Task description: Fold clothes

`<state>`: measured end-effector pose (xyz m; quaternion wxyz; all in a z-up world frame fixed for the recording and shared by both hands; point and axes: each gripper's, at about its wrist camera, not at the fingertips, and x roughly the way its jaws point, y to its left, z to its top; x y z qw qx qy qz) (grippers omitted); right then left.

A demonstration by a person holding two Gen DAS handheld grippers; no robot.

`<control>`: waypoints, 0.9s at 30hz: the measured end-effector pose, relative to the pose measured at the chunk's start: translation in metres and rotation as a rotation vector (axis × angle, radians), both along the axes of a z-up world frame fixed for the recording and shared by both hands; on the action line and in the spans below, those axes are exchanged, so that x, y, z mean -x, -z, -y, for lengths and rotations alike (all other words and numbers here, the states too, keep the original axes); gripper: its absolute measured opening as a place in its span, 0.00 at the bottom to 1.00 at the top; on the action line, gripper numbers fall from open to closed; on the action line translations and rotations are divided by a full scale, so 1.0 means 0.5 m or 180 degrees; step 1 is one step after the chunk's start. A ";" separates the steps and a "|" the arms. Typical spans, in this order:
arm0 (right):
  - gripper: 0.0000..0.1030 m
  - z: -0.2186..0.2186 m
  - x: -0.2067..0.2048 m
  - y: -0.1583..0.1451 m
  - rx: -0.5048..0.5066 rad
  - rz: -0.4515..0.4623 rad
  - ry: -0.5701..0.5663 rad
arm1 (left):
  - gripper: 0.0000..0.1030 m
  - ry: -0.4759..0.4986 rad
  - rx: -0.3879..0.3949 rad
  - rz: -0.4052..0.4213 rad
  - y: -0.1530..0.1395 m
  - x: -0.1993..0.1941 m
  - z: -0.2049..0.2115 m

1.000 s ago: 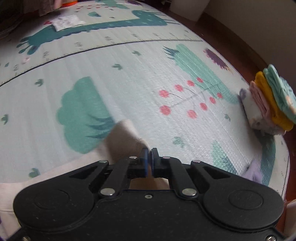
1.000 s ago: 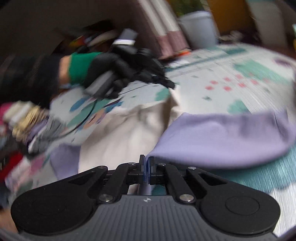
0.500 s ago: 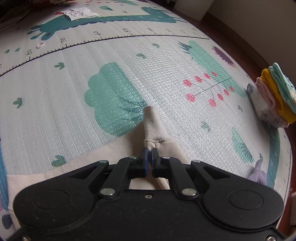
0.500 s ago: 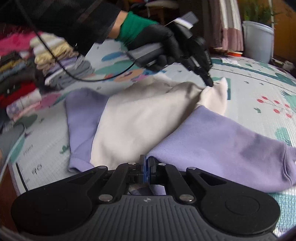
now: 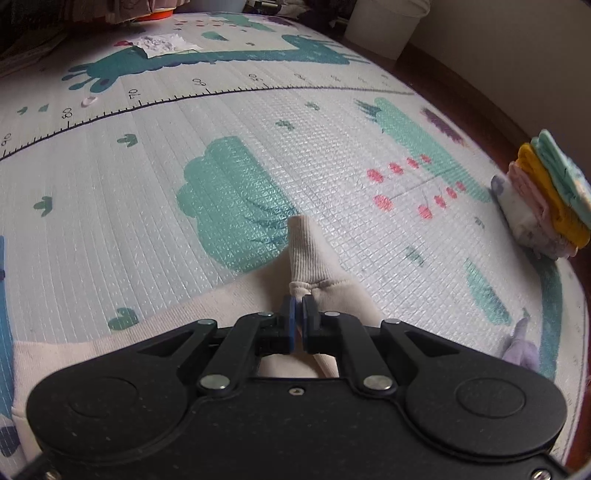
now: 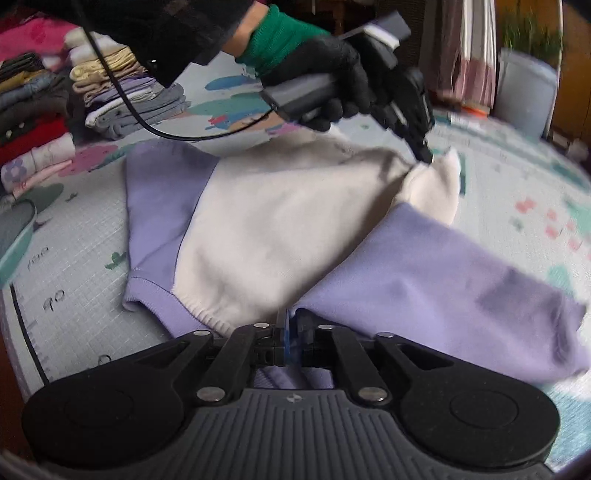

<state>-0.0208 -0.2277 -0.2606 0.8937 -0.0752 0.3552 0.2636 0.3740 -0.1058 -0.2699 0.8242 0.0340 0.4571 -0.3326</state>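
We hold two grippers, one in each hand. Nearest to us, the right gripper (image 6: 291, 334) has its jaws just opening, with a bit of purple cloth between them. It is the hem of one sweatshirt (image 6: 280, 236), cream in the middle with two purple sleeves. The sweatshirt lies spread on the play mat (image 6: 74, 317), right in front of us.

Our left gripper (image 5: 297, 314) is squeezed tight on the cream cuff (image 5: 306, 251) at the far corner of the sweatshirt. In the right wrist view we see that gripper (image 6: 424, 155) held by a hand (image 6: 332, 85) in a black glove with a green cuff. One black cable (image 6: 122, 96) hangs from it.

The mat is pale, with small bumpy squares. It has green bushes, red dots and a big green dinosaur drawn on it. A black ruler line runs across it, and we can read 50, 60, 70, 80 and 90 beside the line.

Farther off there are two piles of folded clothes. One small pile (image 5: 543, 199) sits at the mat's edge, with green, yellow, pink and white pieces. One big pile (image 6: 40, 110) is by the sleeve. Beyond the mat stand a white tub (image 5: 384, 22) and a striped curtain (image 6: 465, 55).
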 end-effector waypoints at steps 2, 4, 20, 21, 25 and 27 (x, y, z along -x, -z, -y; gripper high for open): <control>0.23 -0.002 -0.001 0.005 -0.0072 -0.0015 -0.0045 | 0.03 0.0031 -0.0101 0.0043 0.011 0.002 0.004; 0.35 -0.009 0.004 0.007 -0.0070 0.0019 -0.0116 | 0.03 0.0009 -0.0099 0.0060 0.017 0.004 0.002; 0.47 -0.023 0.010 0.000 -0.0075 0.0059 -0.0160 | 0.11 0.0224 -0.0118 0.0660 -0.053 0.081 0.061; 0.47 -0.021 0.013 -0.003 -0.0076 0.0101 -0.0132 | 0.11 0.0251 -0.0310 0.0630 -0.035 0.082 0.071; 0.48 -0.016 0.006 0.004 -0.0075 -0.0013 -0.0061 | 0.14 -0.0106 -0.0277 0.0308 -0.003 0.063 0.043; 0.49 -0.015 0.006 0.006 -0.0097 -0.0009 -0.0069 | 0.14 -0.0060 -0.0348 0.0464 -0.027 0.080 0.049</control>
